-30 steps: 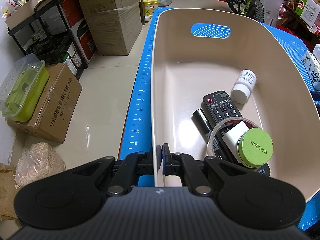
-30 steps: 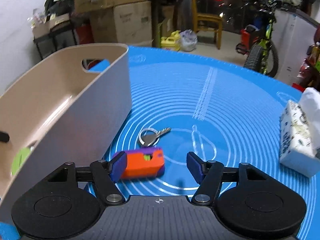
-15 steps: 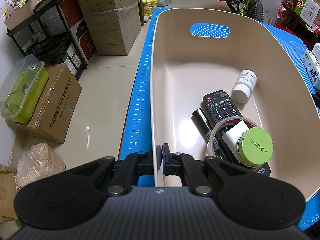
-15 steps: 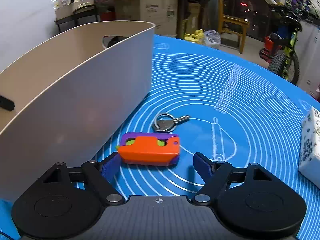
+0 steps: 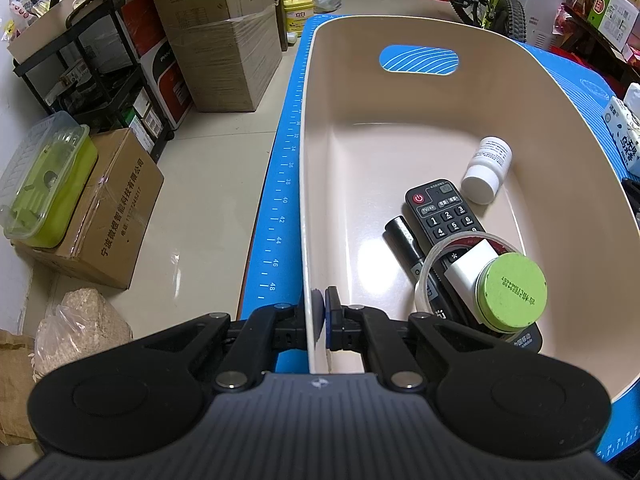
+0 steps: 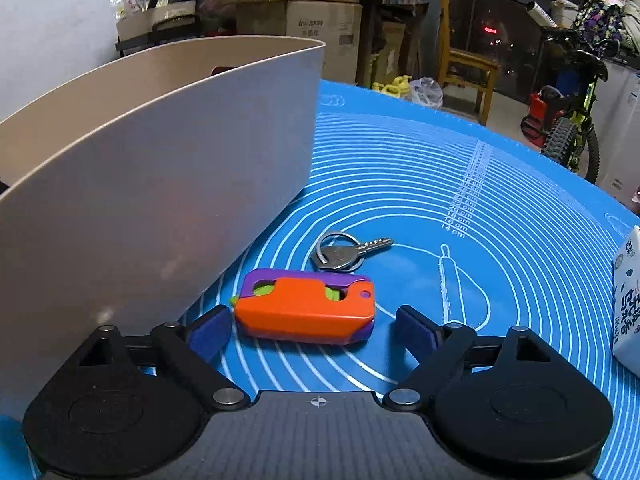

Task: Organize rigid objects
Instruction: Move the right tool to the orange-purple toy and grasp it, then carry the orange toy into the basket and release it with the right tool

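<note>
My left gripper (image 5: pixel 322 312) is shut on the near wall of a beige bin (image 5: pixel 360 92). In the bin lie a black remote (image 5: pixel 442 212), a white pill bottle (image 5: pixel 486 170), a black marker (image 5: pixel 404 240), a clear ring (image 5: pixel 424 276), a white block (image 5: pixel 470 270) and a green-lidded jar (image 5: pixel 510 290). My right gripper (image 6: pixel 314 330) is open, low over the blue mat (image 6: pixel 500 200), its fingers on either side of an orange and purple toy (image 6: pixel 306 310). A key on a ring (image 6: pixel 344 252) lies just beyond the toy. The bin's outer wall (image 6: pixel 160 200) stands to the left.
A tissue pack (image 6: pixel 628 312) lies at the mat's right edge; it also shows in the left wrist view (image 5: pixel 624 136). Off the table's left edge are cardboard boxes (image 5: pixel 224 40), a black shelf (image 5: pixel 80 60) and a green container (image 5: pixel 44 176). A chair and bicycle stand beyond.
My right gripper has dropped lower and moved forward, so the orange and purple toy now sits between its open fingers. The left gripper has stayed shut on the bin wall.
</note>
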`<state>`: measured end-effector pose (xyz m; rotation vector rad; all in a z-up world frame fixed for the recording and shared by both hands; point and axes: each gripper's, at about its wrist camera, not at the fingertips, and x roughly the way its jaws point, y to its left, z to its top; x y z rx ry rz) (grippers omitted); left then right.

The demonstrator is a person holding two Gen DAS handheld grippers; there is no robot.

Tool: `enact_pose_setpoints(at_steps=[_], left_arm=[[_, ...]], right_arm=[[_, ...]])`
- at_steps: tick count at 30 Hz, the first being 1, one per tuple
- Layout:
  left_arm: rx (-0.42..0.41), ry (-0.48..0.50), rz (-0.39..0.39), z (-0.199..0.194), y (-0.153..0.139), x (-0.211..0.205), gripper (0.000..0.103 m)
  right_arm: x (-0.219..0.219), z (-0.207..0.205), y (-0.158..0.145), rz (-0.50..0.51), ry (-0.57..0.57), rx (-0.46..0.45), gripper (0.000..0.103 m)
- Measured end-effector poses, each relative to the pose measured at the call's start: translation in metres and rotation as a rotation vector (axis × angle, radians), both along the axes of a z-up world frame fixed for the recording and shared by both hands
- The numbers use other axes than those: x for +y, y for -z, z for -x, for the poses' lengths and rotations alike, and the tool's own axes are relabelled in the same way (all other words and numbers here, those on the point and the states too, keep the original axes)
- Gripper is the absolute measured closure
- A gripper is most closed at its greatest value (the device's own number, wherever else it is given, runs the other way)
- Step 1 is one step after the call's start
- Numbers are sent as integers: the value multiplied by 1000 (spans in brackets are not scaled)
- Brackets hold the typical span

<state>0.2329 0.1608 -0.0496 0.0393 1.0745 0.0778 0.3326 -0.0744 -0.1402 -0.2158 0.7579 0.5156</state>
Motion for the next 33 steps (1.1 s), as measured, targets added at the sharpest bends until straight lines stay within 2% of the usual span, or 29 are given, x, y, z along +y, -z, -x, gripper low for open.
enact_pose_setpoints(at_steps=[3, 6, 12, 16, 23, 33], left_arm=[[0, 1, -1, 0, 0, 0, 96], [0, 1, -2, 0, 0, 0, 96], [0, 1, -1, 0, 0, 0, 96], [0, 1, -2, 0, 0, 0, 96], [0, 2, -2, 1, 1, -1, 96], [0, 2, -2, 1, 1, -1, 96]], right_arm=[[-3, 0, 3, -29, -5, -16, 14], [0, -1, 2, -45, -39, -22, 27], [0, -2, -1, -36, -39, -11, 27], [-7, -5, -9, -41, 12, -18, 27], [-22, -3, -38, -86, 93, -94, 28], [-20, 8, -80, -180, 87, -204, 28]])
